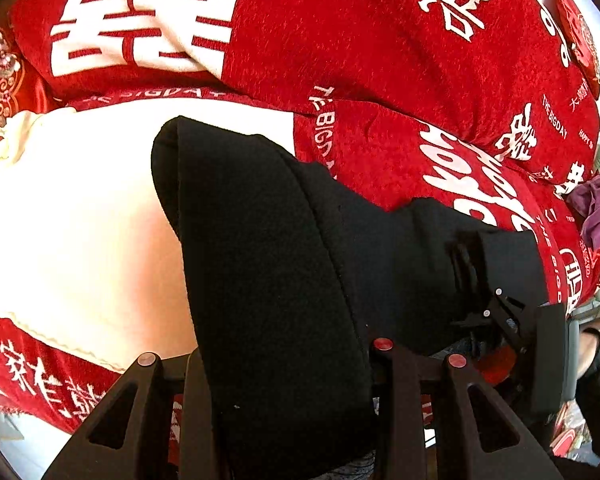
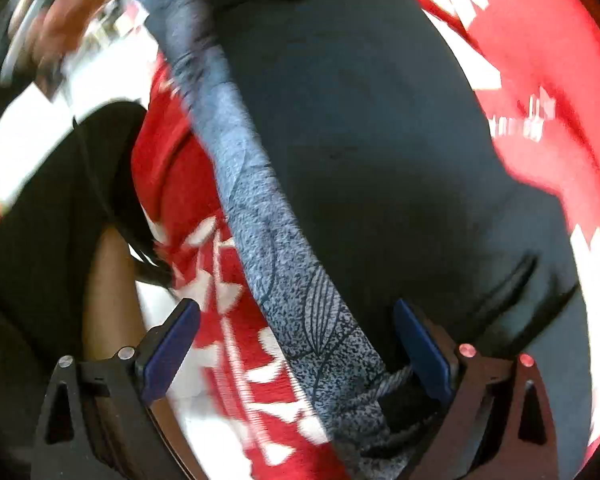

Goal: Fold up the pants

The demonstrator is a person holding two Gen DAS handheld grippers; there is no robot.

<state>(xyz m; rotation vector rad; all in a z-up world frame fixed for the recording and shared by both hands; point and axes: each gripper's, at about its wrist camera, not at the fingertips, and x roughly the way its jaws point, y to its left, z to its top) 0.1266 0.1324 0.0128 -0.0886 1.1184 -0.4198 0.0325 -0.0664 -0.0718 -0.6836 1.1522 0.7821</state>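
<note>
My left gripper (image 1: 288,364) is clamped narrow on a thick fold of the black pants (image 1: 268,240), which hang off it over the red bedspread (image 1: 340,48), while my right gripper (image 2: 296,344) stands wide with the grey patterned waistband (image 2: 260,216) lying loose between its blue pads (image 2: 172,344). I judge the fold goes well only if I keep the left grip firm. The right should be centred on the waistband edge before closing, catching every layer but not the bedspread beneath.
</note>
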